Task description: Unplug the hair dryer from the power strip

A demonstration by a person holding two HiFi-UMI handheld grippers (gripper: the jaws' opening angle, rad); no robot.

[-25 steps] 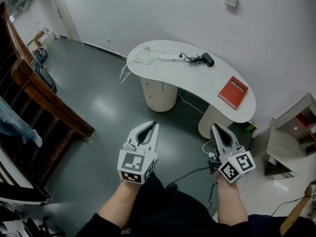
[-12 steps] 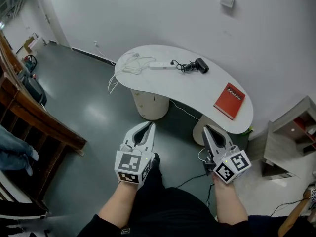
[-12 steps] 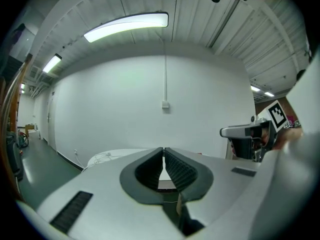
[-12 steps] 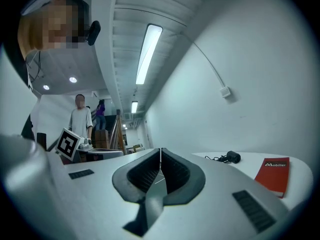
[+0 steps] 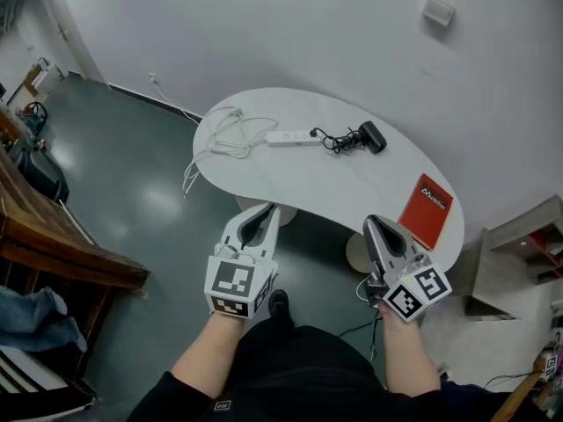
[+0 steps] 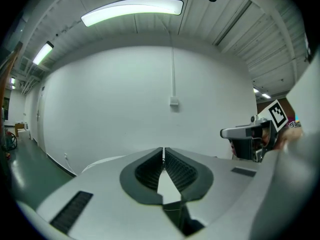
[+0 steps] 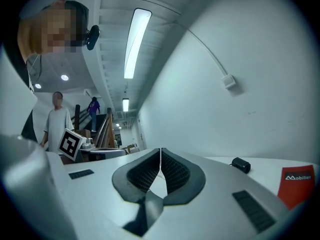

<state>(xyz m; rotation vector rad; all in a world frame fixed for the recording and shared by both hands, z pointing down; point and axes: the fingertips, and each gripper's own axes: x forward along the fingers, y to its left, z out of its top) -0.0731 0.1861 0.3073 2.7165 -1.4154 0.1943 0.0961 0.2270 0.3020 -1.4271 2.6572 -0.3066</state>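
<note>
Head view with both claw views. My left claw (image 5: 271,209) has its jaws together with nothing between them; its own view shows the ribbed pads meeting at the tips. My right claw (image 5: 370,223) is likewise closed and empty. Both claws point toward the white kidney-shaped worktop (image 5: 352,187), and in the head view their tips overlap its near edge. The hair dryer (image 5: 370,136), black, lies on the worktop straight ahead of the right claw and well apart from it. Its black cord (image 5: 334,139) is bunched to the dryer's left and leads to the nearer end of the white power strip (image 5: 288,137). The strip lies ahead of the left claw, a little to that claw's right, also well apart. A loose white cable (image 5: 230,134) coils ahead and to the left of the left claw and hangs over the worktop's far-left edge. A red book (image 5: 431,211) lies flat just to the right of the right claw, near the worktop's end. A small white box (image 5: 437,9) sits on the wall beyond the dryer. I cannot tell how high the claws ride above the worktop
</note>
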